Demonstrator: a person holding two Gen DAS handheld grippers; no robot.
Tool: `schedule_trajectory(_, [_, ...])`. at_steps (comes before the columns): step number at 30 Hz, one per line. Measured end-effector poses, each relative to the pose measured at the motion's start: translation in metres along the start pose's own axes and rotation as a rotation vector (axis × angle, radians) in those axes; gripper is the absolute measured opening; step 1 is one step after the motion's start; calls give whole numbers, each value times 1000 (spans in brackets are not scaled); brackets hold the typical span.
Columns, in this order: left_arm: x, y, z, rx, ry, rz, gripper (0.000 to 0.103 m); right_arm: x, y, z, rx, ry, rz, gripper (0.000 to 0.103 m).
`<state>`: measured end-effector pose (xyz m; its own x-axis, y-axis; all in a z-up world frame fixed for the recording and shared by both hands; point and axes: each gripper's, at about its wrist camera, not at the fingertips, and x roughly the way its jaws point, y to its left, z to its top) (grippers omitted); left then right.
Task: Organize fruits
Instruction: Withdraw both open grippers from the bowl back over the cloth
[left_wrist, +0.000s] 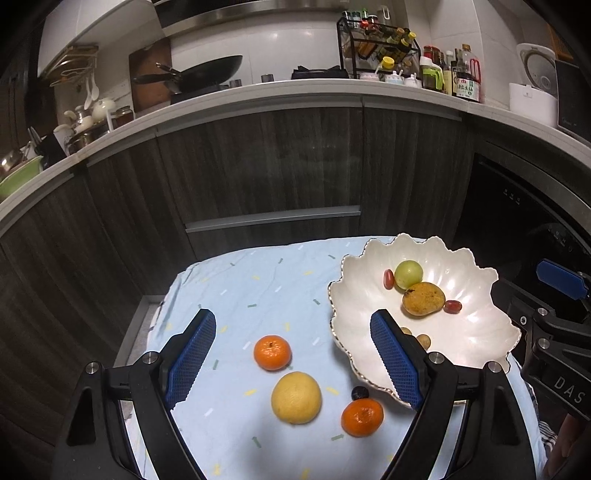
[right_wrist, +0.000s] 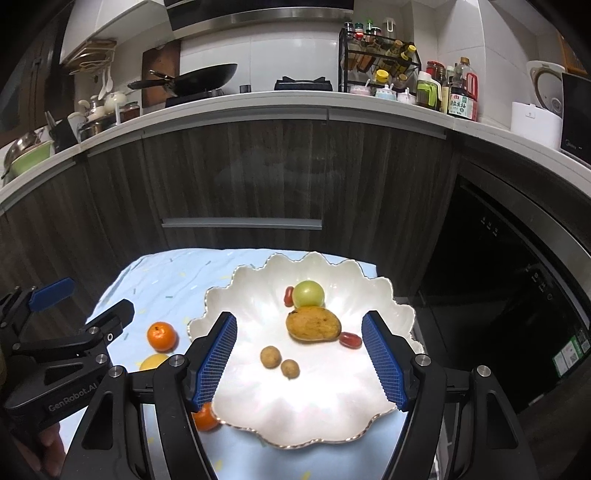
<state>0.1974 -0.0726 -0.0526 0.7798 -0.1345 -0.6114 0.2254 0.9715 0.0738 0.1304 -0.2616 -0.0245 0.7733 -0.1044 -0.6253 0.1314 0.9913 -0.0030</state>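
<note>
A white scalloped bowl (left_wrist: 476, 332) (right_wrist: 258, 391) on a pale blue cloth holds a mango (left_wrist: 423, 298) (right_wrist: 313, 323), a green fruit (left_wrist: 408, 274) (right_wrist: 308, 293), two red grapes (left_wrist: 452, 306) (right_wrist: 349, 339) and two small brown fruits (right_wrist: 270, 356). On the cloth lie two tangerines (left_wrist: 272, 352) (left_wrist: 362, 417), a yellow citrus (left_wrist: 296, 397) and a small dark fruit (left_wrist: 359, 393). My left gripper (left_wrist: 291, 350) hangs open above the loose fruit, holding nothing. My right gripper (right_wrist: 299, 354) hangs open over the bowl, also holding nothing.
The blue cloth (left_wrist: 240, 295) covers a small table in front of dark kitchen cabinets (left_wrist: 258, 166). Past the table's right edge stands a black oven front (right_wrist: 498, 295). The counter above holds a wok (left_wrist: 207, 72), bottles and a rice cooker.
</note>
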Motion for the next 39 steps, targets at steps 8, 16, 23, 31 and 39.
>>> schedule_trajectory(8, [-17,15,-3,-18,-18,15,86,-12,11,-1,-5,-7,13,71])
schedule_trajectory(16, [-29,27,-7,-28,-30,27,86,-20,22,-4,-19,-12,23,71])
schedule_trajectory(23, [-36,36,-12,-39,-34,40,86,-25,31,-7,-28,-8,31,71])
schedule_trajectory(31, [-41,44,-20,-47,-33,49,86,-29,40,-13,-39,-4,38,71])
schedule_trajectory(39, [-42,49,-31,-46,-23,56,86,-27,44,-23,-41,12,39,71])
